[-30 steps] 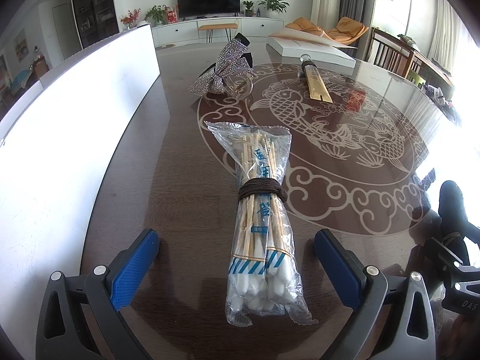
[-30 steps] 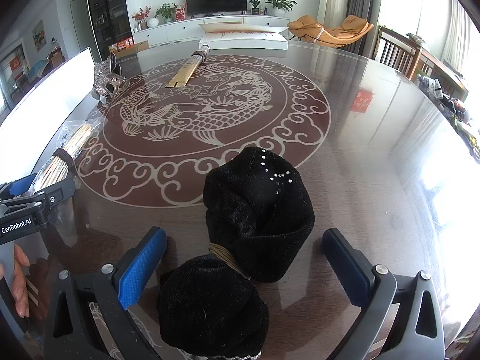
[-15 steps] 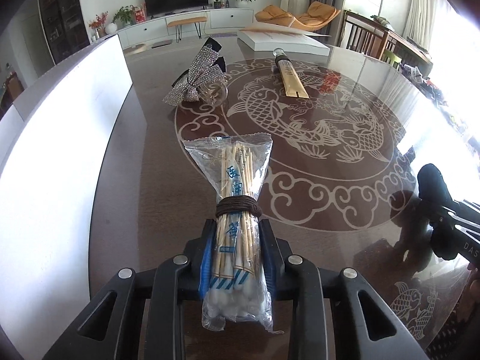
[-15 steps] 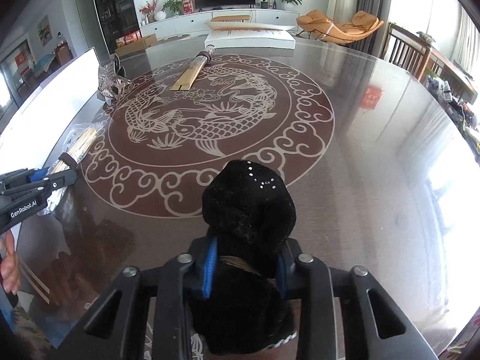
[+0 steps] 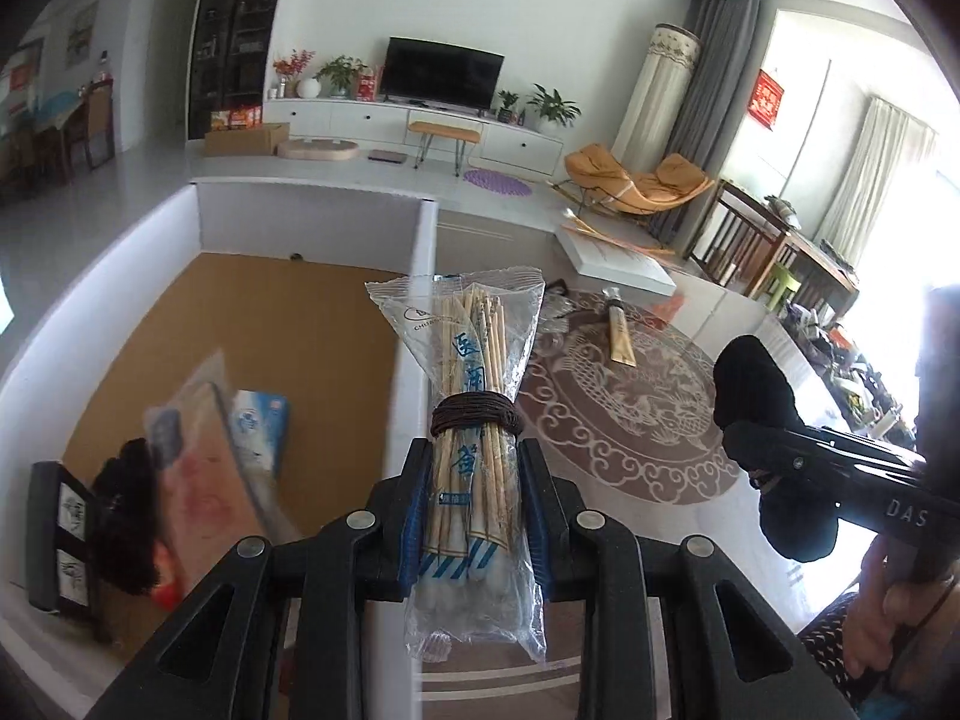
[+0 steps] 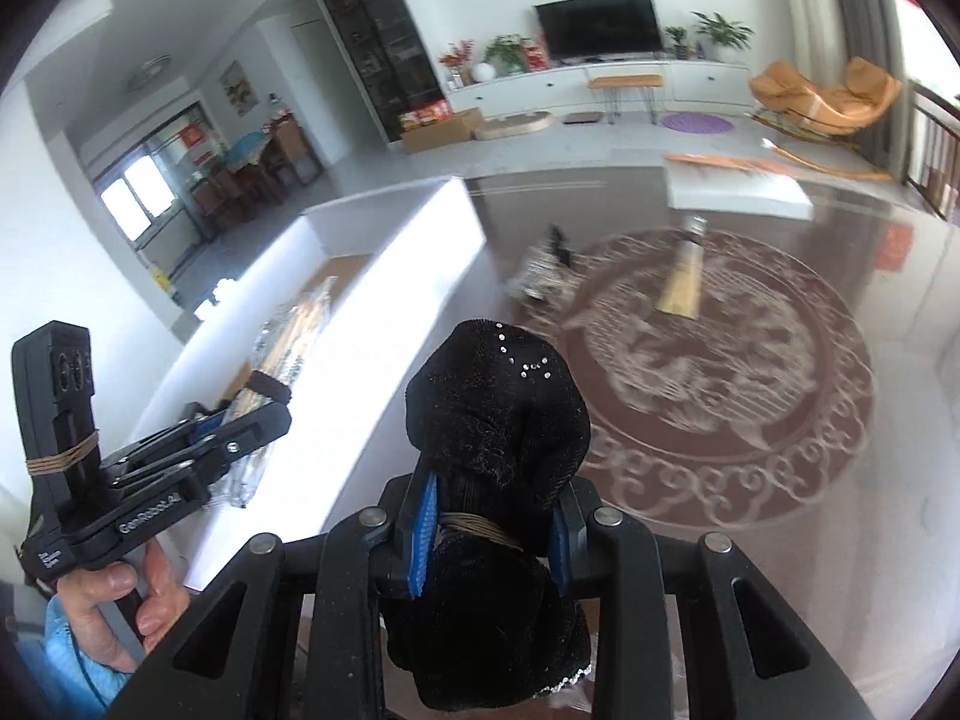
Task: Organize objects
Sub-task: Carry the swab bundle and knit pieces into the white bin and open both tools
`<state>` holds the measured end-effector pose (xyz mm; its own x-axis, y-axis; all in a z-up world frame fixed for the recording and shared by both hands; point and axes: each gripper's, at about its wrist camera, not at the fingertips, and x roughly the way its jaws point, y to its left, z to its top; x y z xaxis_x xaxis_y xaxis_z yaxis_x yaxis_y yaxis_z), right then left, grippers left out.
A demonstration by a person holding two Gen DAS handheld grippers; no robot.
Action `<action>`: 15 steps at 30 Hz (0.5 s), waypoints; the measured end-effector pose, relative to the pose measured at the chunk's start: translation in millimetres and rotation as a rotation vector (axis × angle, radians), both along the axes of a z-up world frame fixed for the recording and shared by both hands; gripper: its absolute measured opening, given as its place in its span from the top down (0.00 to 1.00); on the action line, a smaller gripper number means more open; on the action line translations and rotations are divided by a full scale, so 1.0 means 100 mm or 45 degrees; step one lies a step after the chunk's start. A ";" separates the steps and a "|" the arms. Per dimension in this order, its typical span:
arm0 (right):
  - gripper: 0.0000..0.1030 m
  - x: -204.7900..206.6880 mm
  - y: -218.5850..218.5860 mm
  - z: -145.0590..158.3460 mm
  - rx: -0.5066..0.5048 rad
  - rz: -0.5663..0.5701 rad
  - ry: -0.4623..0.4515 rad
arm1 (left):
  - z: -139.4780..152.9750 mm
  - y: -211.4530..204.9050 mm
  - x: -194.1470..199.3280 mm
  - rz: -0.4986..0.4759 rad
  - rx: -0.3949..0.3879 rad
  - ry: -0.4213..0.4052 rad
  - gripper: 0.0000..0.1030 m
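Cotton swabs in a clear plastic bag tied with brown cord (image 5: 474, 438) sit pinched in your left gripper (image 5: 474, 516), above the white box's wall (image 5: 414, 324); the slick bag could slip. Your right gripper (image 6: 489, 531) pinches the black velvet bundle (image 6: 498, 396).

— What's in the right gripper (image 6: 491, 531)?
— A black velvet bundle (image 6: 495, 420), its jaws clamped on its tied waist, above the counter (image 6: 900, 468).
— And to the left?
— The left gripper (image 6: 252, 420) grips a cotton swab packet (image 6: 282, 354) beside the white box (image 6: 384, 276).
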<state>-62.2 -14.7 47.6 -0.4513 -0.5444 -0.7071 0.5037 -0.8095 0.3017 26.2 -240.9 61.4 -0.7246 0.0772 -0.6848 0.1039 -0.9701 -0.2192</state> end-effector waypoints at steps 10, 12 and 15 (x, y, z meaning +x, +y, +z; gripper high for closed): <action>0.57 0.10 -2.19 -0.07 -0.042 0.494 -0.095 | -0.44 -1.27 0.21 0.425 -0.175 -0.294 0.61; 0.25 0.07 -2.34 -0.22 -0.016 0.500 -0.138 | -0.47 -1.26 0.22 0.439 -0.158 -0.284 0.38; 0.23 0.05 -2.23 -0.28 -0.050 0.447 -0.141 | -0.39 -1.16 0.29 0.466 -0.179 -0.187 0.19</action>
<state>-57.1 -238.2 19.4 -0.1544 -0.6803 -0.7165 0.7112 -0.5799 0.3973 55.5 -356.6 22.1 -0.5807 -0.2688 -0.7685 0.4678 -0.8827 -0.0447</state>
